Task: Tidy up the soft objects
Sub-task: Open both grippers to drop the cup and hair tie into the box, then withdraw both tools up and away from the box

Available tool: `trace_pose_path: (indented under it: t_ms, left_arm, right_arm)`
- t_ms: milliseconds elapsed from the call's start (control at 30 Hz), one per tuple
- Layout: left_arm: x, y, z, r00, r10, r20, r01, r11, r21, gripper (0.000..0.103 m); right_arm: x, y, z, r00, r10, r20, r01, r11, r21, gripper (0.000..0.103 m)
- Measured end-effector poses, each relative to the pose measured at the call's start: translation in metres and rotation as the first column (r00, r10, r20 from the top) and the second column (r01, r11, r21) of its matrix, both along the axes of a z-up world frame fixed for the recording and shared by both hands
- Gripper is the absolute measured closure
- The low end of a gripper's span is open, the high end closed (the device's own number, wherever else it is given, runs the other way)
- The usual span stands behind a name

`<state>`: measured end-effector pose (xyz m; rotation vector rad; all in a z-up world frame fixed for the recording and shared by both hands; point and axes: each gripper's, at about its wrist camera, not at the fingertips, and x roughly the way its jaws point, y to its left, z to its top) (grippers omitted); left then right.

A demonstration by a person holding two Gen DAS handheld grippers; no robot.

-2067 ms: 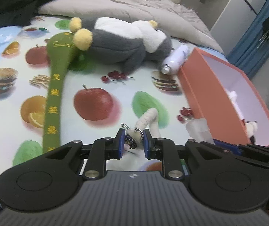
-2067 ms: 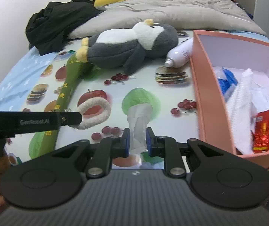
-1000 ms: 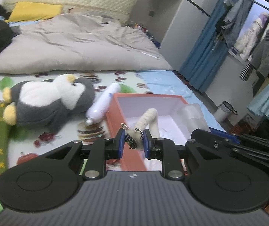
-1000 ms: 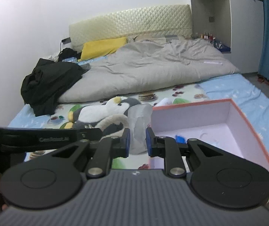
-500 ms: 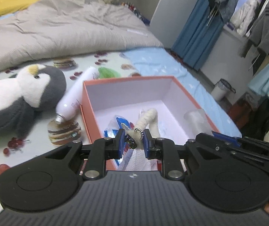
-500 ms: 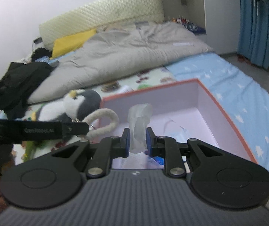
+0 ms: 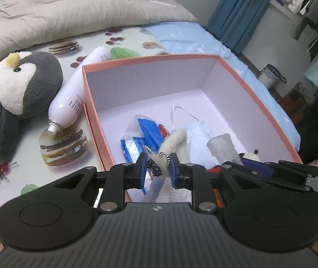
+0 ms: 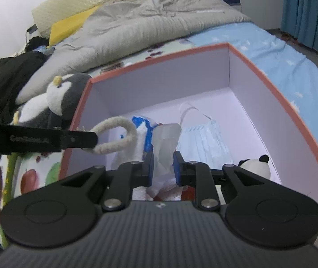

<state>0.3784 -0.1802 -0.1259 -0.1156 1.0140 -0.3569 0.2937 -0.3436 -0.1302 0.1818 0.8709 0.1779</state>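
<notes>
My left gripper [image 7: 158,171] is shut on a cream fuzzy loop with a beaded charm [image 7: 172,144] and holds it above the near left part of the pink box [image 7: 257,102]. In the right wrist view the left gripper [image 8: 92,139] comes in from the left with the loop [image 8: 116,137]. My right gripper [image 8: 162,167] is shut on a translucent white soft pouch [image 8: 165,144], held over the box [image 8: 292,116]. The pouch also shows in the left wrist view [image 7: 222,148]. The box holds a blue packet [image 7: 146,131], a face mask [image 8: 205,134], a small panda toy [image 8: 256,168] and a red wrapper.
A plush penguin [image 7: 14,89] and a white spray bottle [image 7: 78,89] lie on the fruit-print sheet left of the box. A grey duvet [image 7: 69,9] covers the far bed. Black clothes [image 8: 7,82] sit at the far left. A green stick [image 8: 8,178] lies near my hand.
Both grippers have moved from the sheet to above the box and lower toward its contents, each still holding its object. The box now fills both views.
</notes>
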Motion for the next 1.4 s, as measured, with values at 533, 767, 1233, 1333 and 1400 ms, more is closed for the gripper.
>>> trace_pose_path:
  t_ms: [533,767,1233,1333,1400]
  left_arm:
    - [-0.024,0.013,0.053,0.997,0.011,0.076,-0.010,1.000,-0.010,0.049]
    - [-0.058,0.021,0.111,0.986,0.004,0.169,-0.002,1.000,-0.017,0.046]
    - [-0.167,0.051,0.191,0.947,0.037,0.319,-0.017,0.998,-0.065,0.043]
    - [-0.190,0.058,0.198,0.942,0.046,0.333,-0.021,0.997,-0.078,0.043]
    - [-0.203,0.062,0.200,0.940,0.050,0.337,-0.024,0.996,-0.081,0.043]
  right_arm:
    - [-0.013,-0.007,0.030,0.998,-0.042,0.036,0.042,0.999,0.001,0.053]
    - [-0.045,0.002,0.083,0.989,-0.044,0.139,0.046,0.999,-0.007,0.053]
    - [-0.128,0.024,0.160,0.952,-0.054,0.303,0.063,0.998,-0.019,0.053]
    - [-0.143,0.030,0.167,0.946,-0.057,0.320,0.068,0.997,-0.021,0.053]
    - [-0.152,0.034,0.169,0.944,-0.059,0.325,0.070,0.997,-0.022,0.053]
